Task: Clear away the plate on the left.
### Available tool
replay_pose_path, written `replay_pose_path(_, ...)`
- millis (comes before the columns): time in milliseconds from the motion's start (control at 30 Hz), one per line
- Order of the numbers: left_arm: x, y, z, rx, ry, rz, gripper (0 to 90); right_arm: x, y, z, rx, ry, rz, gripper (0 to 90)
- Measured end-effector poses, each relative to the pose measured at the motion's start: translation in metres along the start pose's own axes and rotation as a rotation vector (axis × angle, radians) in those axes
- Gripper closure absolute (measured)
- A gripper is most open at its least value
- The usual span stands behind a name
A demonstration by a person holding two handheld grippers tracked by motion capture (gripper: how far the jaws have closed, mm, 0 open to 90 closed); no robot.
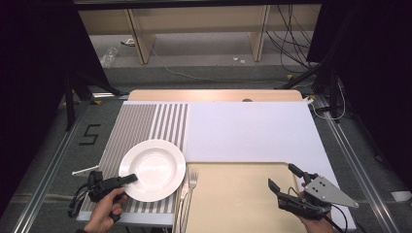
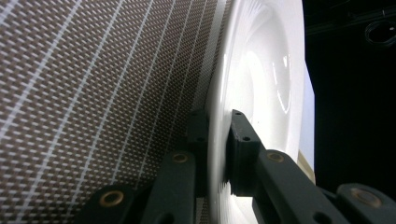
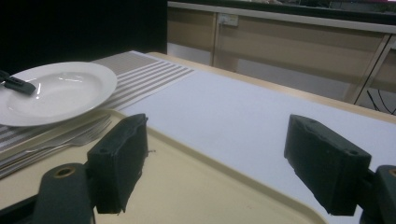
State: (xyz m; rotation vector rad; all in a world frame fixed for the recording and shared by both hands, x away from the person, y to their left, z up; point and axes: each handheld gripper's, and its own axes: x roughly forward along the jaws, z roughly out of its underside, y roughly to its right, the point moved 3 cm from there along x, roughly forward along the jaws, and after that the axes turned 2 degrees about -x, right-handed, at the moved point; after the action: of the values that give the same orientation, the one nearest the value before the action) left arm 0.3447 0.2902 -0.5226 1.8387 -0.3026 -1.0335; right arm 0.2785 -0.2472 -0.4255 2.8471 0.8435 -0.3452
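Note:
A white deep plate [image 1: 153,170] lies on a striped placemat [image 1: 141,121] at the left of the table. My left gripper [image 1: 130,178] is shut on the plate's near-left rim. In the left gripper view its jaws [image 2: 217,135] stand one under and one over the plate [image 2: 261,79] edge, pads pressed to it. My right gripper [image 1: 282,175] hovers open over the right part of a beige tray [image 1: 233,204], with nothing between its fingers [image 3: 217,163]. The right gripper view shows the plate [image 3: 56,91] far left with a black jaw on its rim.
A fork [image 1: 192,182] and another piece of cutlery lie between the plate and the tray's left edge. A white mat [image 1: 252,131] covers the table behind the tray. Beyond the table are wooden furniture legs, cables and dark curtains at both sides.

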Motion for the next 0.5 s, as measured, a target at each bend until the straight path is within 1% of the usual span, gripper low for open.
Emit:
replay_pose_path(67, -0.0004, 0.0001, 0.0001, 0.004, -0.006, 0.006, 81.1, 0.0002, 0.0000, 0.0000, 0.000, 0.003, 0.001, 22.4)
replay_pose_path(100, -0.0003, 0.0008, 0.0000, -0.003, 0.000, 0.014, 81.2, 0.0002, 0.0000, -0.0001, 0.002, 0.004, 0.002, 22.4)
replay_pose_path(133, -0.0008, 0.0008, -0.0001, 0.002, -0.004, 0.019, 81.2, -0.0005, 0.0001, -0.0001, 0.003, -0.002, 0.002, 22.4)
replay_pose_path(233, -0.0018, 0.0021, -0.0006, -0.008, 0.003, 0.036, 81.3, -0.0011, 0.0005, -0.0001, 0.005, -0.007, 0.002, 22.4)
replay_pose_path(267, -0.0024, 0.0020, -0.0010, -0.005, 0.000, 0.039, 81.3, -0.0010, 0.0006, -0.0001, 0.006, -0.007, 0.002, 22.4)
replay_pose_path(300, -0.0026, 0.0029, -0.0011, -0.013, 0.007, 0.046, 81.2, -0.0010, 0.0006, -0.0001, 0.006, -0.007, 0.002, 22.4)
replay_pose_path(333, -0.0033, 0.0030, -0.0010, -0.010, 0.002, 0.053, 81.1, -0.0010, 0.0007, -0.0001, 0.006, -0.007, 0.002, 22.4)
replay_pose_path(433, -0.0044, 0.0061, -0.0002, -0.011, -0.003, 0.096, 81.1, -0.0005, 0.0007, -0.0003, 0.009, 0.001, 0.001, 22.4)
replay_pose_path(500, -0.0043, 0.0096, 0.0013, -0.024, -0.005, 0.127, 81.3, -0.0002, 0.0009, -0.0002, 0.011, 0.004, 0.002, 22.3)
